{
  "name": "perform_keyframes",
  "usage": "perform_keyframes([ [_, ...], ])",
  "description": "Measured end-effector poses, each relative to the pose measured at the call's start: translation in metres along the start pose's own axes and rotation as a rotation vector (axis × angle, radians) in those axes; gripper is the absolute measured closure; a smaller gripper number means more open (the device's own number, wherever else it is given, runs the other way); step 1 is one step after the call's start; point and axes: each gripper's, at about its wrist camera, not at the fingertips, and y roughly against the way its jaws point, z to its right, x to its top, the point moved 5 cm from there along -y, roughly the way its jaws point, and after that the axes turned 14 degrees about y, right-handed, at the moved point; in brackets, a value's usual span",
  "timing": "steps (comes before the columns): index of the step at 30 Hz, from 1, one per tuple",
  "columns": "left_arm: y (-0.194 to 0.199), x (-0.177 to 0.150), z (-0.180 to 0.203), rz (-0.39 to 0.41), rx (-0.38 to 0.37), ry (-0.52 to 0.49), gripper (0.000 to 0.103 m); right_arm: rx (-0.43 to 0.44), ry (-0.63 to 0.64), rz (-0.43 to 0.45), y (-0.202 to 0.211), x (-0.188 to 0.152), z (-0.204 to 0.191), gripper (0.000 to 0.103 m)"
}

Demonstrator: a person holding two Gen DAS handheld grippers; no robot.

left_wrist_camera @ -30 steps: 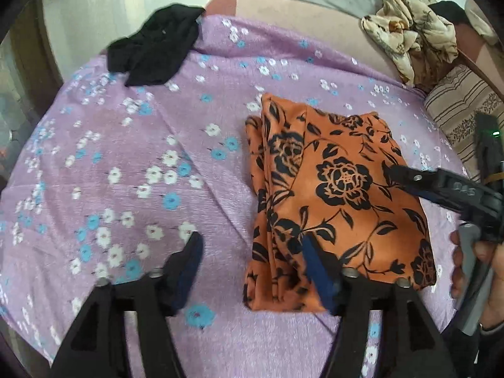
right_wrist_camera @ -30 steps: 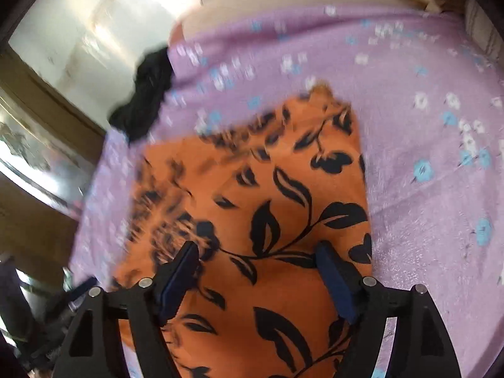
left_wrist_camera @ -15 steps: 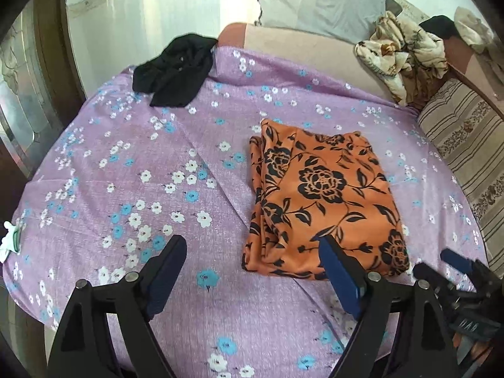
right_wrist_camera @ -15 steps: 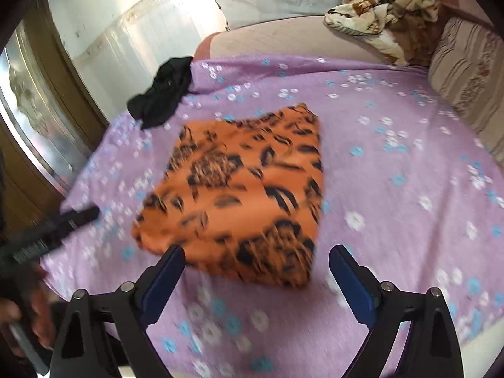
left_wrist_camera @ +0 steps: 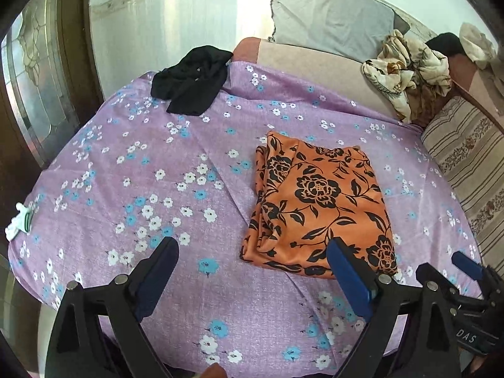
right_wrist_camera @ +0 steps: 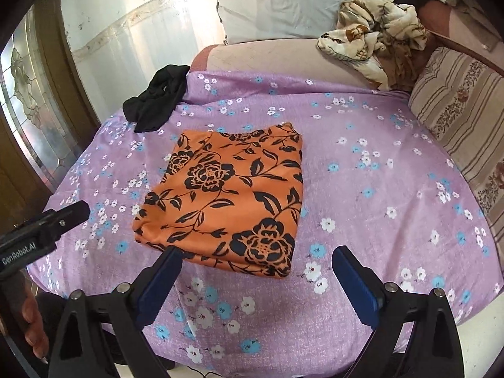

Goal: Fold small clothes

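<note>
The orange floral garment (left_wrist_camera: 318, 208) lies folded into a rough rectangle on the purple flowered sheet (left_wrist_camera: 157, 173) that covers the bed, flat and touched by neither gripper. From the left gripper (left_wrist_camera: 252, 271) it sits ahead and to the right, its near edge just beyond the right-hand blue pad. From the right gripper (right_wrist_camera: 258, 275) it sits ahead and to the left, its near corner just past the left-hand pad. Both grippers have just been opening and now stand with jaws wide apart, nothing between the pads but bare sheet.

Each gripper shows at the edge of the other's view: the right one low at the right side of the left wrist view, the left one at the left side of the right wrist view, with the person's hand (right_wrist_camera: 33, 324) on its handle below.

Farther ahead and to the left of both grippers, a crumpled black garment (left_wrist_camera: 192, 85) rests at the far edge of the sheet. Beyond it, a grey pillow (right_wrist_camera: 280, 3) leans against the wall. Ahead to the right lies a bundle of cream patterned cloth (right_wrist_camera: 375, 34) (loosely heaped, not folded), and beside it a striped cushion (right_wrist_camera: 463, 110) borders the sheet. A small white item (left_wrist_camera: 19, 225) lies at the sheet's left edge in the left wrist view.
</note>
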Motion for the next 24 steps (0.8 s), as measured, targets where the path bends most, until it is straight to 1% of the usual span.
perform_keyframes([
  [7,-0.005,0.000,0.007,-0.010,-0.005,-0.029,0.008,-0.012,0.007,-0.005,-0.004,0.005,0.001,0.005],
  [10,-0.008,0.000,0.009,-0.013,0.004,-0.033,0.008,-0.019,0.017,-0.011,-0.008,0.008,0.000,0.005],
  [24,-0.031,0.009,0.021,-0.020,0.006,-0.067,0.008,-0.012,0.036,-0.024,-0.027,0.020,0.002,0.005],
])
